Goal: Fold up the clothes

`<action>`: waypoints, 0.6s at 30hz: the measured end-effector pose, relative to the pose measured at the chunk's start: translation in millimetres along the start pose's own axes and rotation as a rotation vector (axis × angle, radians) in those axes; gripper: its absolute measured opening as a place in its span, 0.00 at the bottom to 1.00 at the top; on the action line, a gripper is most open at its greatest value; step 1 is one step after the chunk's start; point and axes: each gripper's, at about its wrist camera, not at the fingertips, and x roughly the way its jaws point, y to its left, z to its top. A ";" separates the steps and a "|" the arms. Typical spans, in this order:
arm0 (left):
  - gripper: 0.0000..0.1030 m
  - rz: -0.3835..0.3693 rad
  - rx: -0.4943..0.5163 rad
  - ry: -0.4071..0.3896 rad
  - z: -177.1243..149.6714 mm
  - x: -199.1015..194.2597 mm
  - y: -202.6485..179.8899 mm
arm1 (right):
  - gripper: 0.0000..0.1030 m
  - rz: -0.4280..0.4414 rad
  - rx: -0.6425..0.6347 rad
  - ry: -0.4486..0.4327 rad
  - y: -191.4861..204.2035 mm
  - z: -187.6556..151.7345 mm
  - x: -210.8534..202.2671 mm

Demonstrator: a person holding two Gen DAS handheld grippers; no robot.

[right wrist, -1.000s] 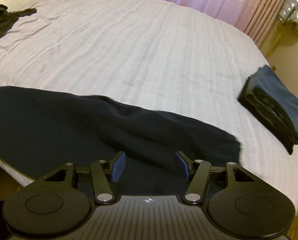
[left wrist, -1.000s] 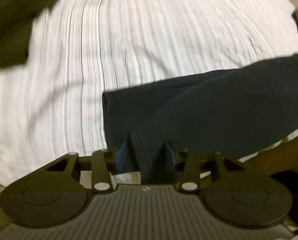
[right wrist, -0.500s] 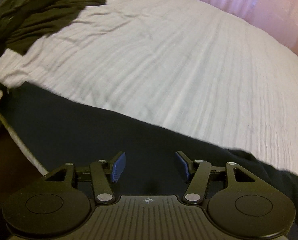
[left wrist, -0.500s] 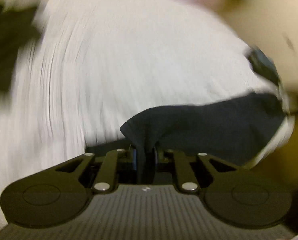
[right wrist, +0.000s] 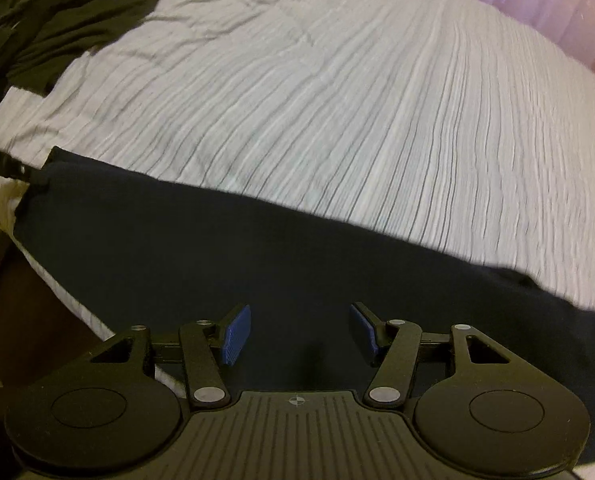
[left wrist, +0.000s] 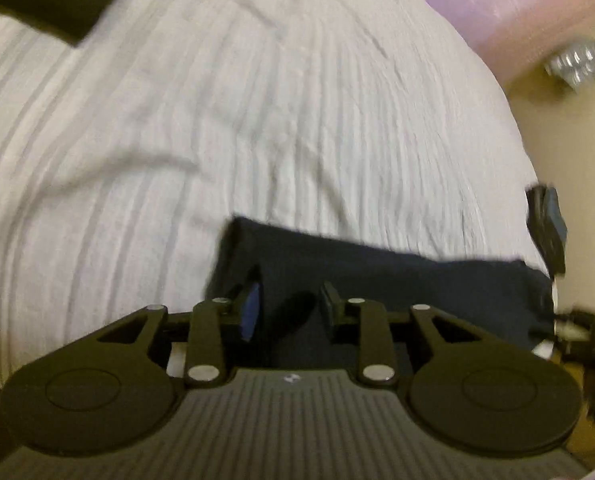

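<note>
Right gripper (right wrist: 299,330) slid leftward over dark garment (right wrist: 217,260), perhaps touching; fingers (right wrist: 237,334) apart.

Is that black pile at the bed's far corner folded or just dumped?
Dumped: the black clothes lie crumpled in a wrinkled heap on the bedspread.

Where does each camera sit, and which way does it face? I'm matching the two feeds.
Left wrist: on the left gripper, tilted down across the white bedspread toward the pink curtain; its own closing jaws show, with a fold of the navy garment between them.
Right wrist: on the right gripper, tilted down over the same garment toward a dark clothes pile; its own open jaws show, holding nothing.
Shared: garment, bedspread, curtain.
</note>
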 end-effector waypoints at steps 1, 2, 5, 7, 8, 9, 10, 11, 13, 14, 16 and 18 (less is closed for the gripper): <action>0.04 0.012 0.017 -0.003 1.1 -0.5 -1.4 | 0.56 0.005 0.004 0.003 3.3 -0.3 1.9; 0.04 0.014 0.035 0.001 1.1 -0.7 -2.8 | 0.56 0.013 0.006 0.000 6.7 1.5 4.3; 0.06 -0.003 0.041 0.041 3.8 1.3 0.7 | 0.56 0.041 0.005 -0.015 16.1 8.9 8.3; 0.17 -0.017 0.018 0.077 5.8 6.0 5.0 | 0.56 0.055 0.003 -0.027 22.6 15.4 13.6; 0.27 -0.013 0.015 0.089 7.1 7.8 7.2 | 0.56 0.063 0.002 -0.034 25.7 18.7 15.8; 0.28 -0.013 0.015 0.094 8.0 10.5 7.2 | 0.56 0.068 0.000 -0.038 28.2 21.0 17.5; 0.28 -0.016 0.018 0.096 8.7 13.6 6.3 | 0.56 0.073 -0.002 -0.041 30.6 23.2 19.2; 0.27 -0.018 0.020 0.098 9.4 16.7 5.3 | 0.56 0.074 0.000 -0.044 32.7 24.6 20.2; 0.22 -0.006 0.048 0.094 10.2 19.2 -0.2 | 0.56 0.074 0.007 -0.044 35.0 26.0 21.4; 0.00 0.020 0.079 0.087 11.0 20.1 -5.1 | 0.56 0.076 0.008 -0.042 35.3 26.3 21.7; 0.00 0.049 0.158 0.017 13.2 3.9 -14.6 | 0.56 0.076 0.011 -0.036 35.6 26.3 21.5; 0.01 0.070 0.215 -0.050 15.3 -12.4 -20.1 | 0.56 0.066 0.018 -0.038 35.4 26.3 20.2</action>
